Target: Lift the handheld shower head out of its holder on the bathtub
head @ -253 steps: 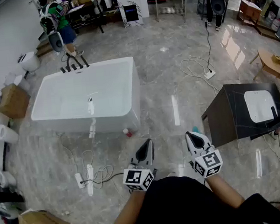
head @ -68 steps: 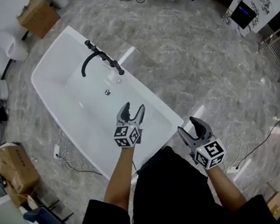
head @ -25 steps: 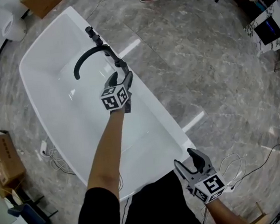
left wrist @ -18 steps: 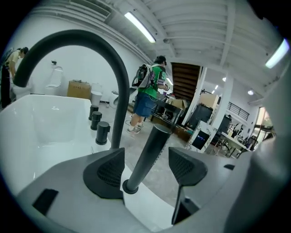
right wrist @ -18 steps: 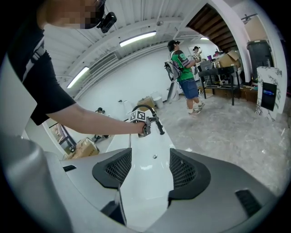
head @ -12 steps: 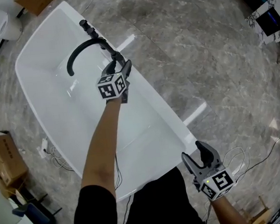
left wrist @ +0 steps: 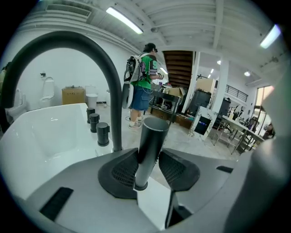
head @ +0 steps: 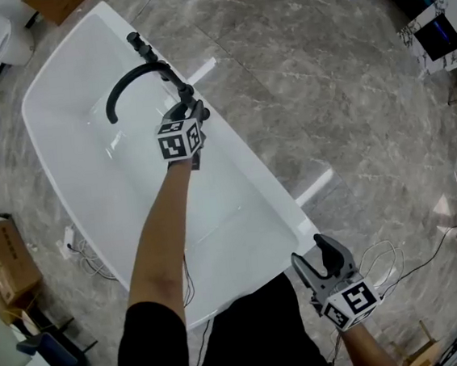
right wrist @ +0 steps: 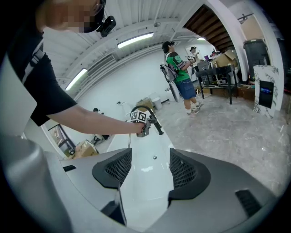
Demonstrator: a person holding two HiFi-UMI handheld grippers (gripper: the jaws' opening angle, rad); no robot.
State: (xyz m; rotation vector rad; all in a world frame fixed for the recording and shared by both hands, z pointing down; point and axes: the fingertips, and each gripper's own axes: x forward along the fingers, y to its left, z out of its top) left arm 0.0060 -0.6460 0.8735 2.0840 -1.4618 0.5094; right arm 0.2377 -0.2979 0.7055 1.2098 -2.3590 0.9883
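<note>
The handheld shower head (left wrist: 152,132) is a black cylinder standing upright in its holder on the white bathtub's rim (head: 243,164). My left gripper (left wrist: 148,157) has just been closing with that handle between its jaws, and both pads now press on its sides. From above, the left gripper (head: 191,109) sits at the tub's far rim, next to the curved black faucet spout (head: 129,83). The right gripper (head: 322,258) hangs open and empty near the tub's near corner, and its own view looks along the tub toward the left gripper (right wrist: 148,125).
Three black knobs (left wrist: 102,134) stand on the rim behind the spout (left wrist: 91,50). A person in a green shirt (left wrist: 142,77) stands beyond the tub. A cardboard box (head: 5,262) and cables (head: 387,259) lie on the marble floor.
The left gripper's jaws have gone from wide apart to closed around the shower handle. The left arm stayed at the tub's rim, and the right gripper barely moved.
</note>
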